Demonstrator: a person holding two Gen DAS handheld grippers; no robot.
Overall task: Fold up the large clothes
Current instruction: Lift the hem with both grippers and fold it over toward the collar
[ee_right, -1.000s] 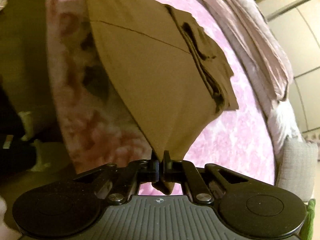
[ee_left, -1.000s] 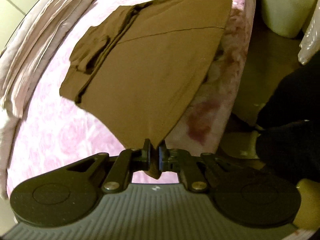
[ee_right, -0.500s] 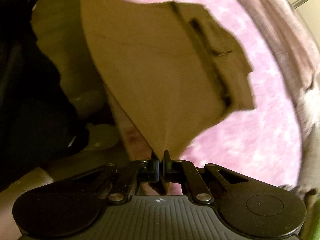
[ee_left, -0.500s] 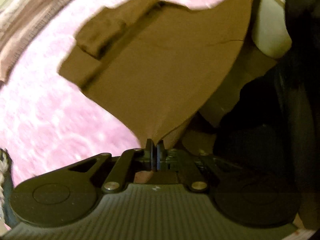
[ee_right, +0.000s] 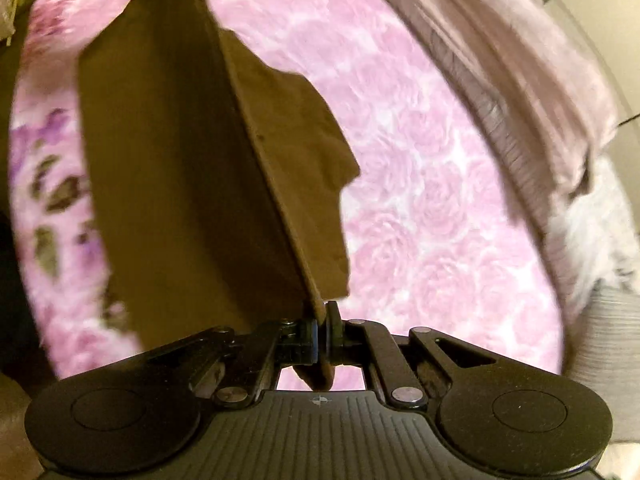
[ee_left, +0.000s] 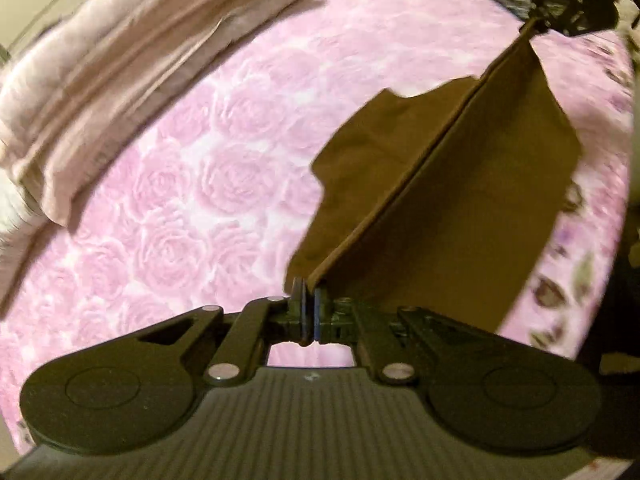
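Note:
A brown garment (ee_left: pixel 460 200) hangs above the pink rose-patterned bed cover (ee_left: pixel 192 184), held taut along its top edge between both grippers. My left gripper (ee_left: pixel 308 300) is shut on one corner of that edge. At the far top right of the left wrist view the right gripper (ee_left: pixel 560 12) pinches the other corner. In the right wrist view the brown garment (ee_right: pixel 192 168) drapes down on both sides of the held edge, and my right gripper (ee_right: pixel 322 320) is shut on its corner, with a bit of cloth poking out behind the fingers.
A folded pale pink blanket (ee_left: pixel 112 64) lies along the far side of the bed, seen again as the pale pink blanket (ee_right: pixel 520 64) in the right wrist view. The cover's floral bed edge (ee_right: pixel 44 184) drops off to dark floor at the left.
Both grippers have swung from beside the bed to over it, carrying the garment. The cloth, earlier spread flat toward me, now hangs folded over the taut edge between the grippers.

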